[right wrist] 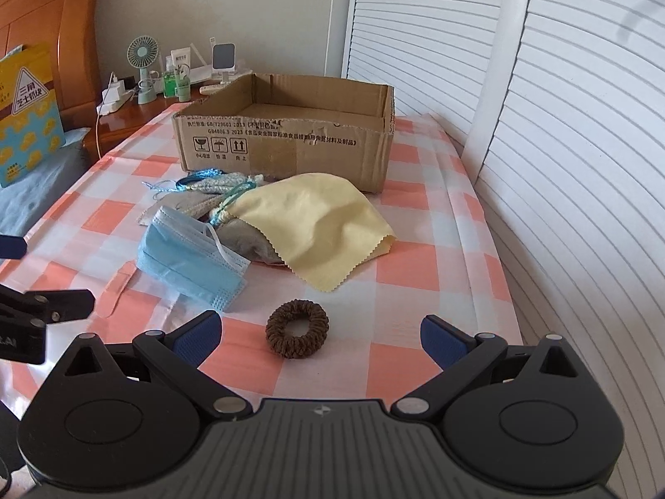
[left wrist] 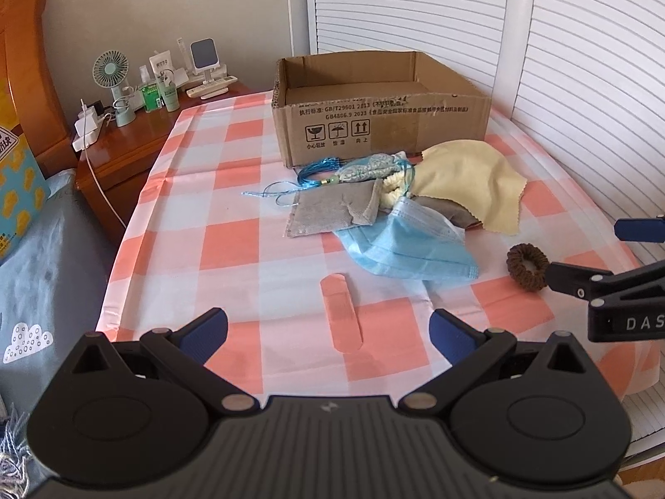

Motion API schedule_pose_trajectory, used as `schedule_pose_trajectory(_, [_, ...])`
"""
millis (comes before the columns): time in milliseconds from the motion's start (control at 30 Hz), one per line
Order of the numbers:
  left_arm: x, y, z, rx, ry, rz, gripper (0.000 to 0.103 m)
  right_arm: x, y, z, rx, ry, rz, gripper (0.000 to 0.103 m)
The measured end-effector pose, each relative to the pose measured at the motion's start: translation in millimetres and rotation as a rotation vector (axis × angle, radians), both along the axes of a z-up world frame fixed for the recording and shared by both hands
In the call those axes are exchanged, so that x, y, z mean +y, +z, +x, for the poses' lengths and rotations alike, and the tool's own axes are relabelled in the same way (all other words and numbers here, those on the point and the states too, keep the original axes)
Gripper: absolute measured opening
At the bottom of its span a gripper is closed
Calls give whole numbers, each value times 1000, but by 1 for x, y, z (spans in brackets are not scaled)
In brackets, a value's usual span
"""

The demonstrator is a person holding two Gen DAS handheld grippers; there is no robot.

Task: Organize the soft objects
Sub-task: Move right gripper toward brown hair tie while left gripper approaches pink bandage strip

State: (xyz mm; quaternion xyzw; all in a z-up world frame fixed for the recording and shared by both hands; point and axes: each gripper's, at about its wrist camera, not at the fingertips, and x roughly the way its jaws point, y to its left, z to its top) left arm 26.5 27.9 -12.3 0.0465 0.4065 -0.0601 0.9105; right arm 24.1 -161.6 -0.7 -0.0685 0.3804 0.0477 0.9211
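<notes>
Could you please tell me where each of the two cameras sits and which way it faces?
Left wrist: on the left claw, facing the cardboard box across the checked table; bandage ahead, right claw at the right edge.
Right wrist: on the right claw, facing likewise; brown scrunchie ahead, left claw at the left edge.
Shared: box, blue mask, yellow cloth.

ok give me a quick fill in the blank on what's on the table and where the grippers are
1. The brown hair tie lies in front of the ____ gripper.
2. The cardboard box looks ____ inside.
3. The left gripper has its jaws ____ above the adhesive bandage.
4. The yellow cloth partly covers a ____ pouch.

Missing words: right; empty; open; grey
</notes>
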Motion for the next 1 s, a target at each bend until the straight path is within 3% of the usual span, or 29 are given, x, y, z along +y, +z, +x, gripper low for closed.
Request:
schedule_pose_trajectory(167, [9, -11, 9, 27, 11, -13, 102, -2, -28, 13, 52, 22, -34, 103])
schedule_pose_trajectory(433, [8, -26, 24, 67, -2, -24, 102, 2, -52, 32, 96, 19, -6, 103])
schedule_pose_trajectory(633, [5, -37, 35, 86, -9, -27, 102, -16, -55, 37, 78, -27, 0, 103])
schedule_pose_trajectory(800, [6, -49, 42, 97, -15, -75, 102, -31, -57, 29, 52, -71, 11, 103])
schedule_pose_trajectory(1000, [6, -53, 40, 54, -14, -51, 103, -27, -56, 28, 52, -107, 0, 103])
